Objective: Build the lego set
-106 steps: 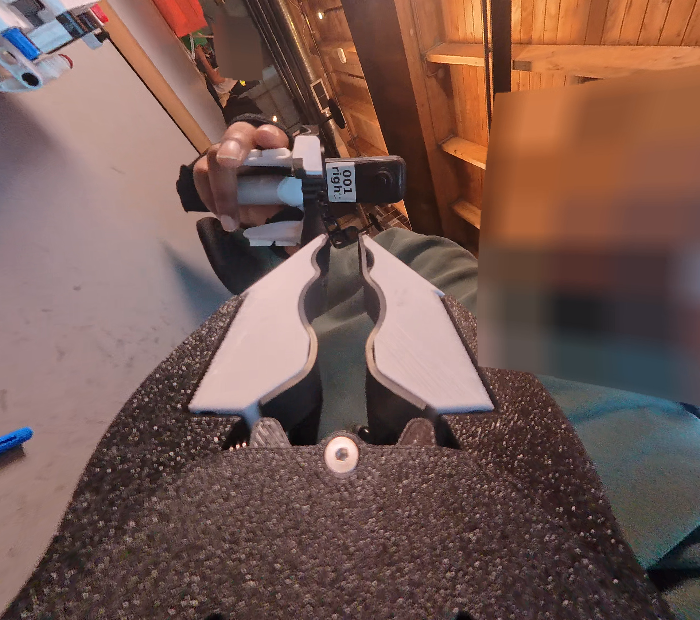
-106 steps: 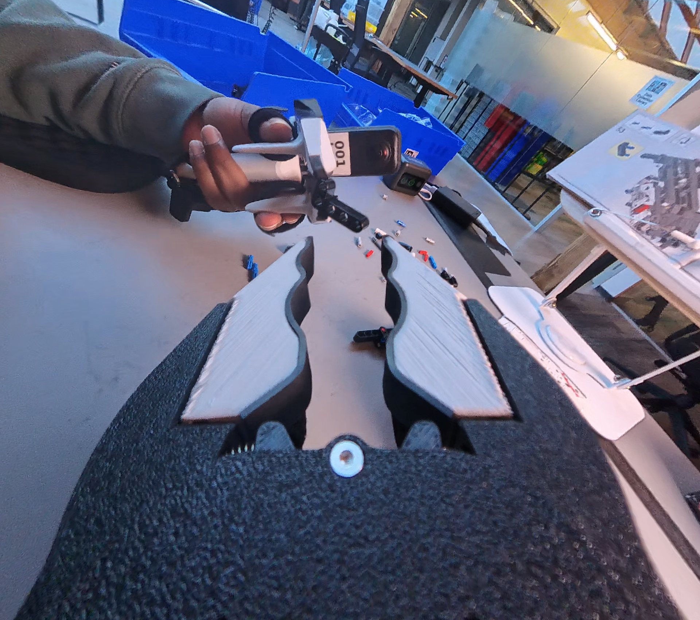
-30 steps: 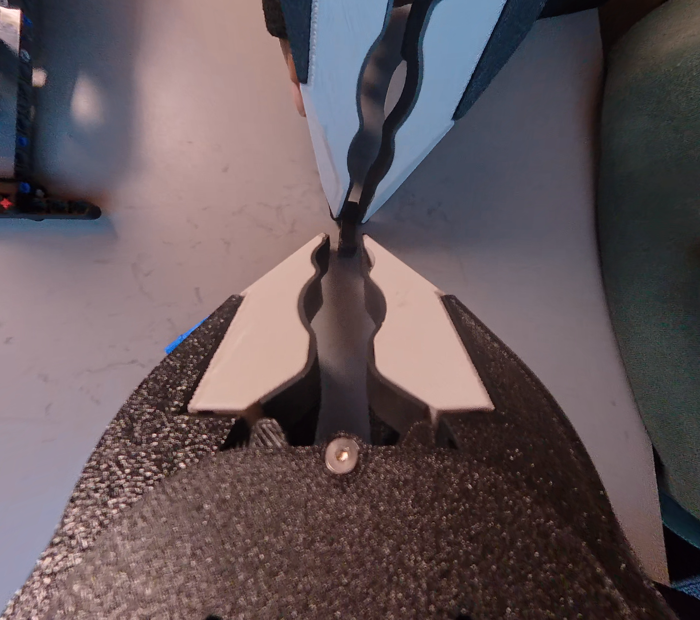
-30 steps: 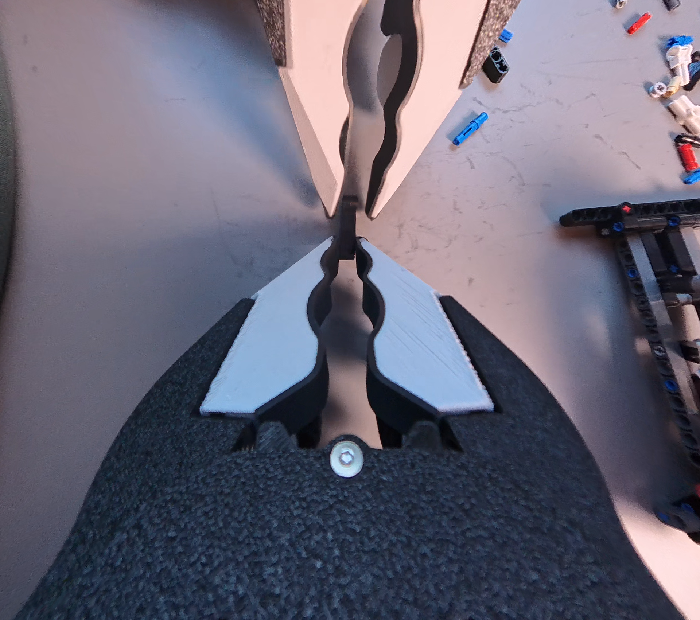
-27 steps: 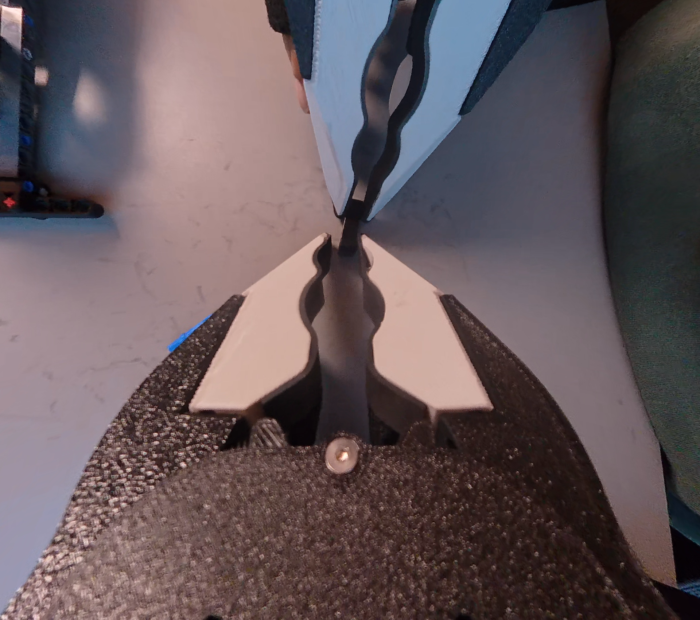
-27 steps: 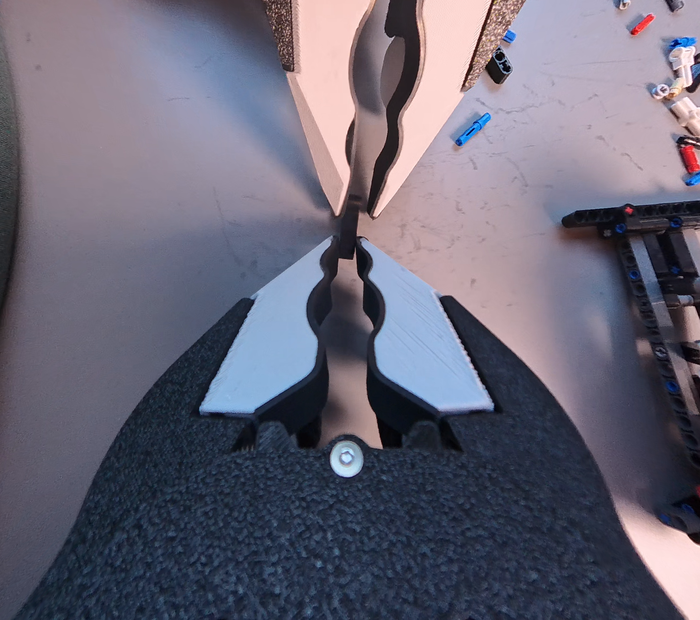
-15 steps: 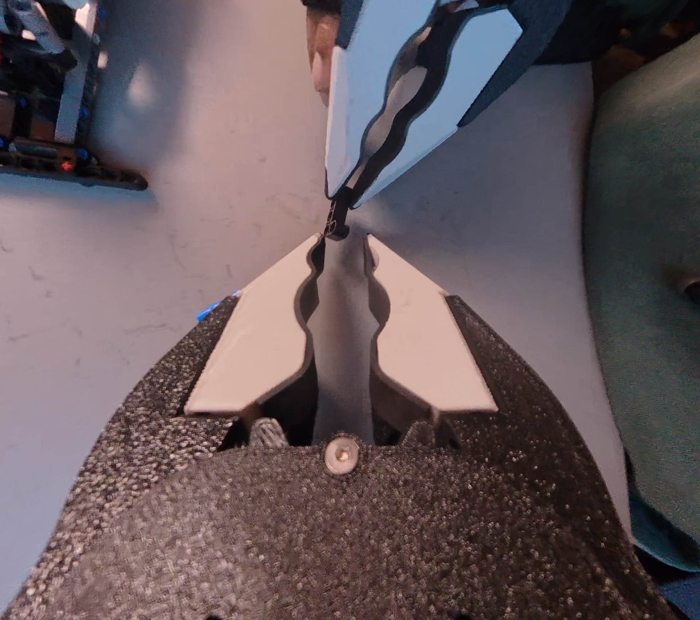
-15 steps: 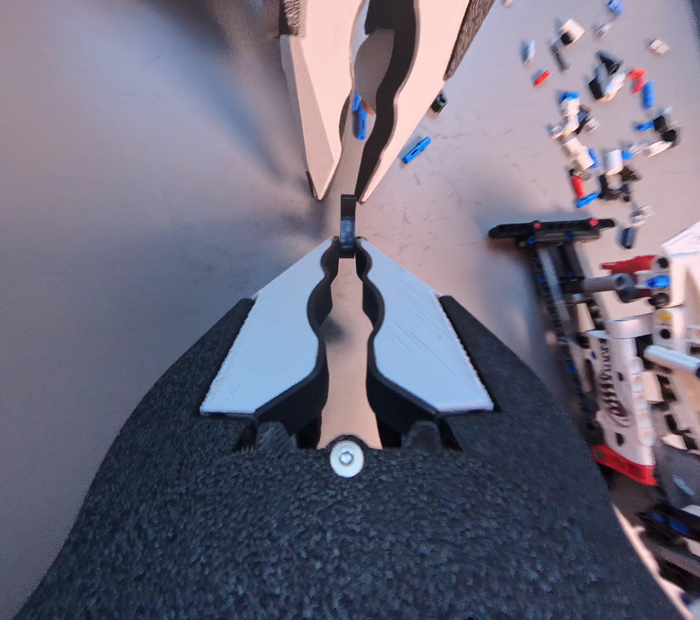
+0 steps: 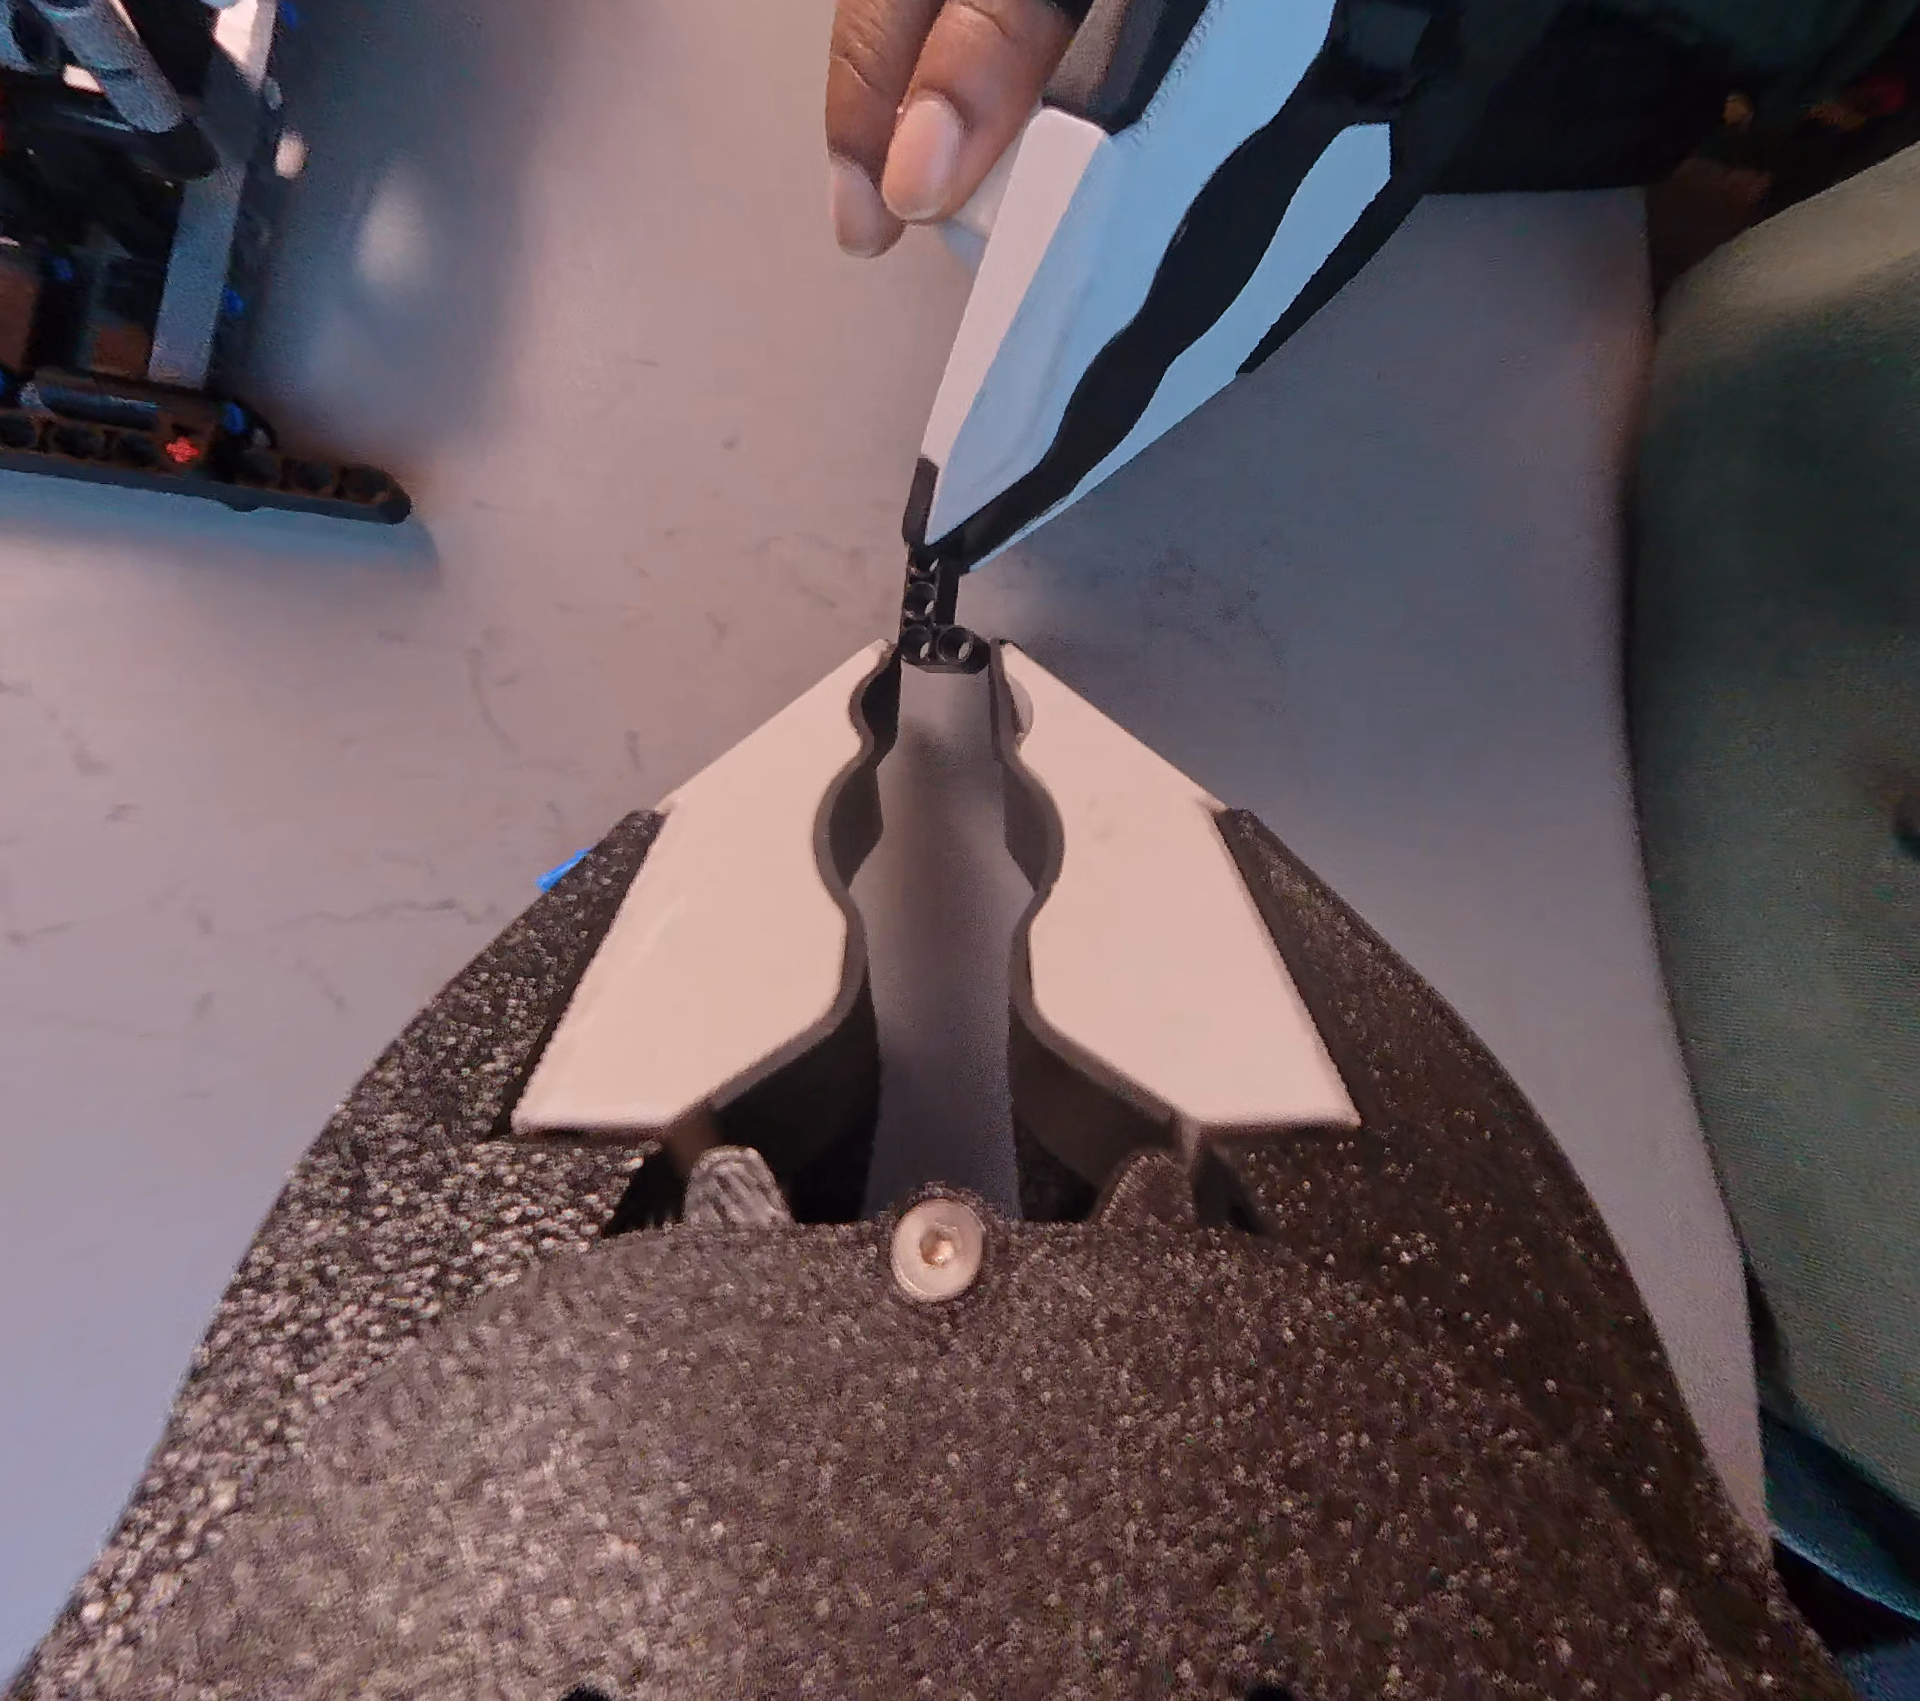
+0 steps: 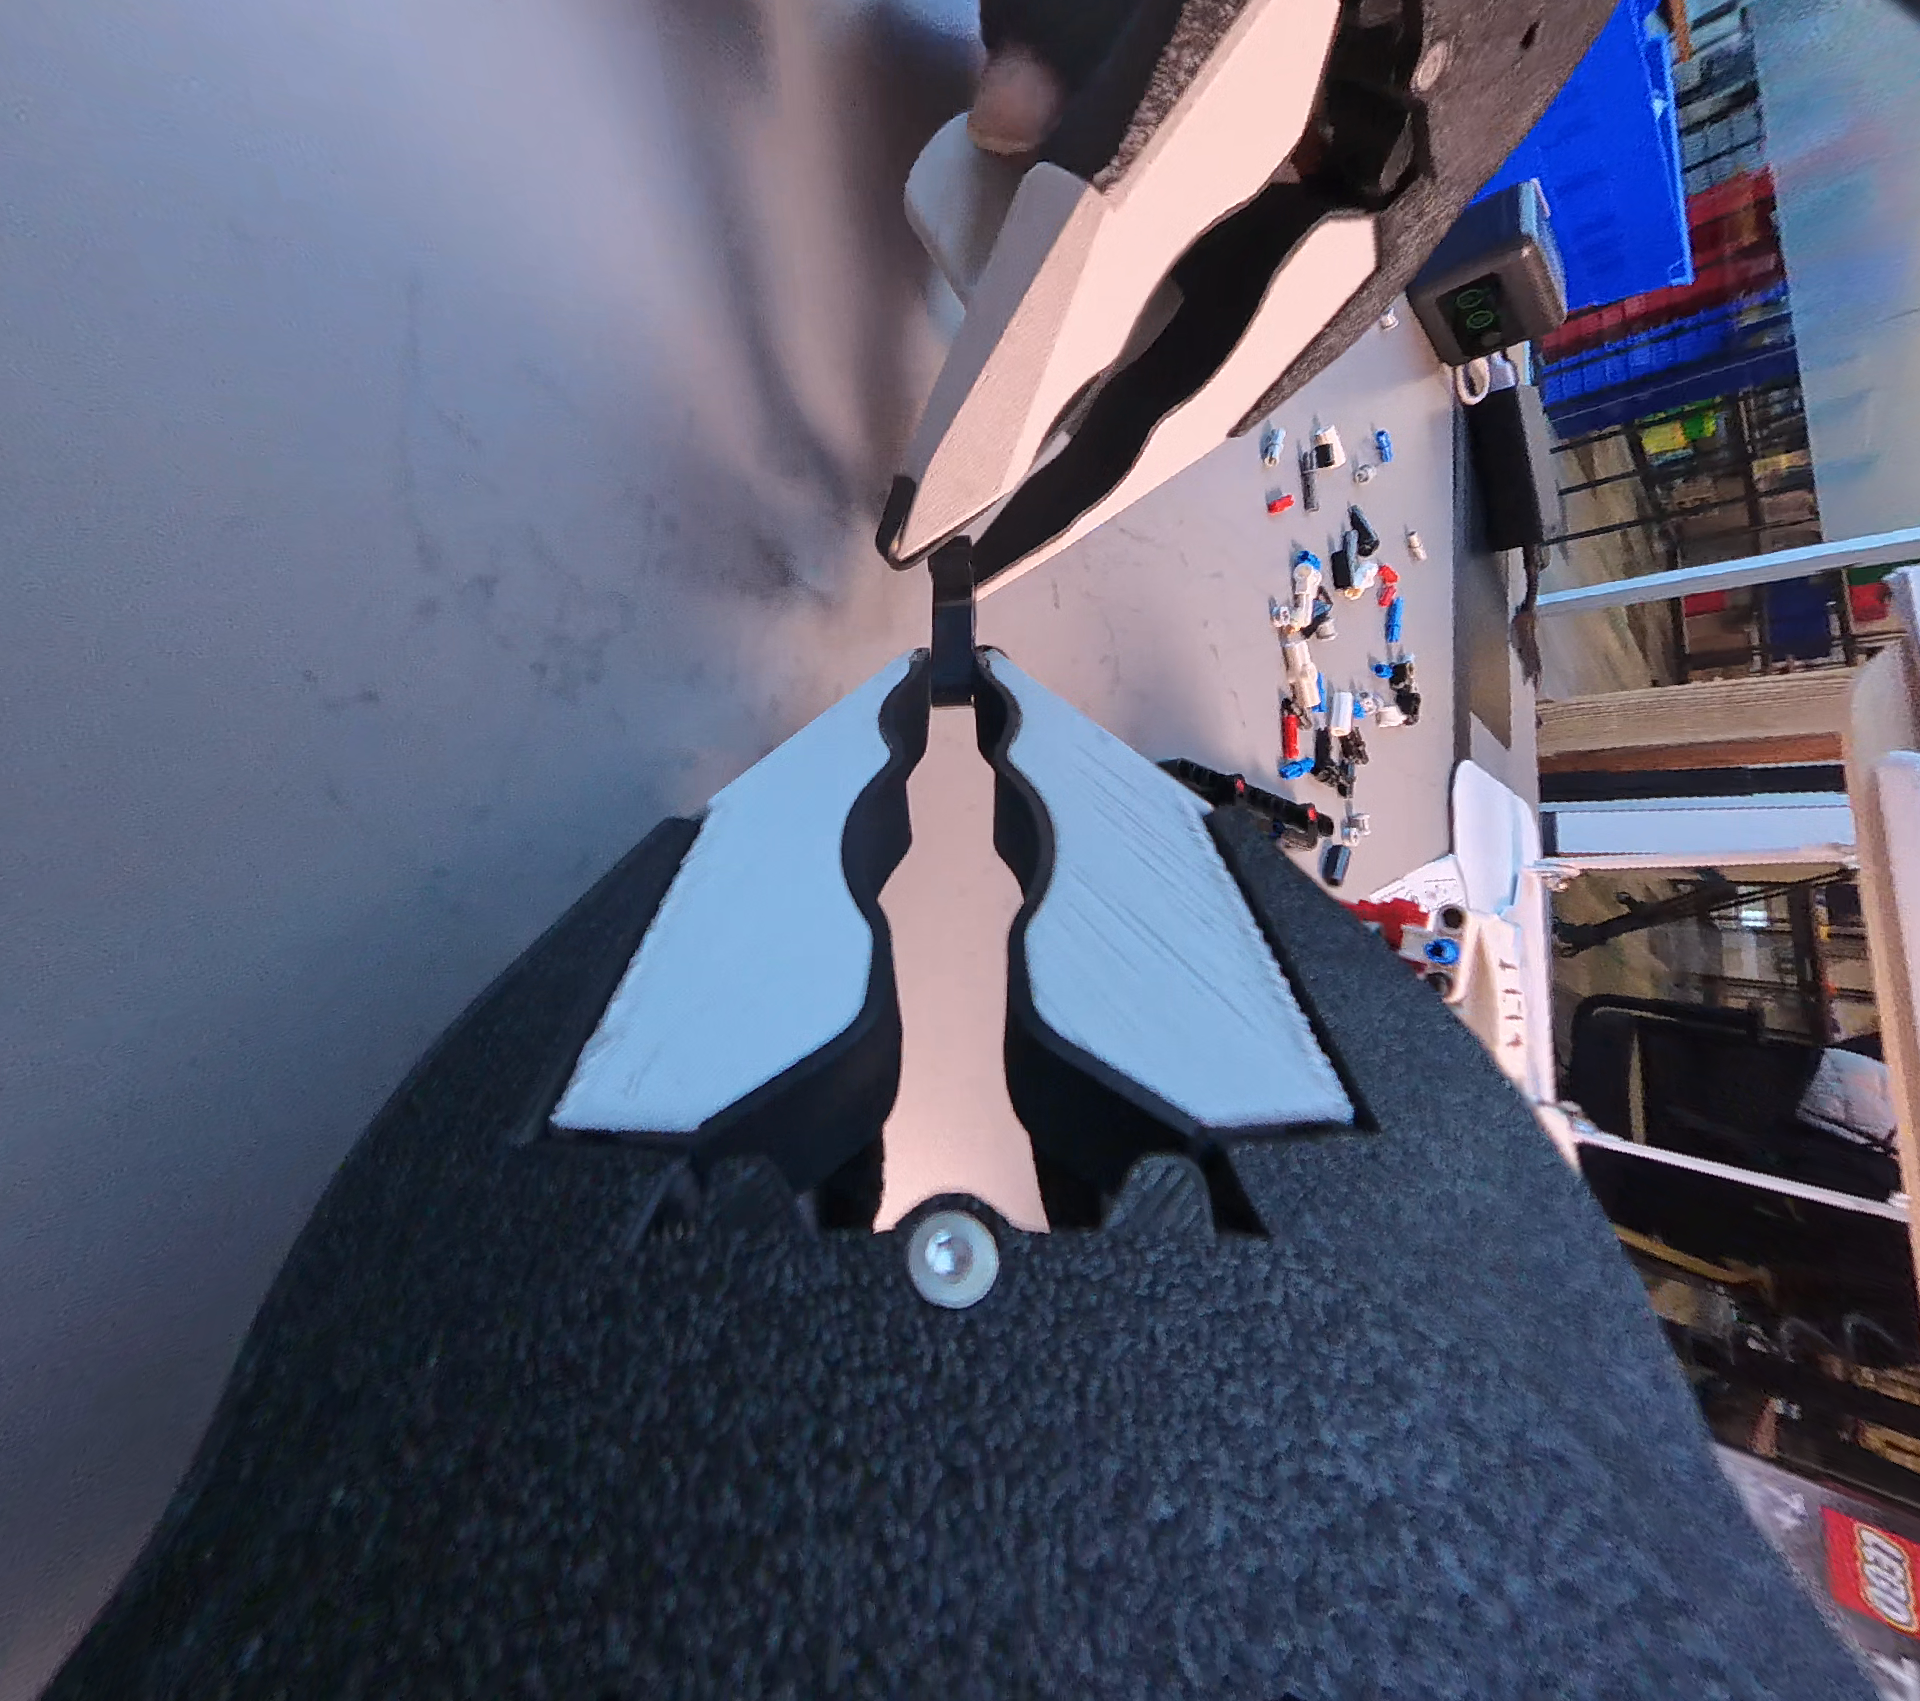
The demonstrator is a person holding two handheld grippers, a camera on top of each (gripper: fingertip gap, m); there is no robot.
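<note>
The small black piece [image 9: 932, 612] is in the air above the bench [image 9: 520, 716], well apart from the partly built model [image 9: 125, 124] and not touching it. It hangs between the two sets of tongs, which meet tip to tip.

The right tongs [image 10: 951, 685] are drawn narrow and clamp one end of the piece; their own view shows it pinched at the very tips and sticking out beyond them. The left tongs [image 9: 940, 654] sit narrow around the other end, where two pin holes face the camera. The gap on each side of the piece is so thin that I cannot tell whether they grip it or only bracket it; from the right wrist view their tips seem to lie just beside the piece's far end, though that corner is blurred.

The model is a good way along, in my judgement. It has a long black beam along its near edge, grey axles, white panels and some red. It is plainly not finished: a scatter of loose parts [image 10: 1335, 612], blue, red, white and black, lies on the bench just beyond the model, away from the tongs, none of it fitted yet.

The step in hand looks like a pass or a regrip of this one piece between the tongs. Carrying it over to the model and pressing it home is yet to be done, and the loose parts after that
</note>
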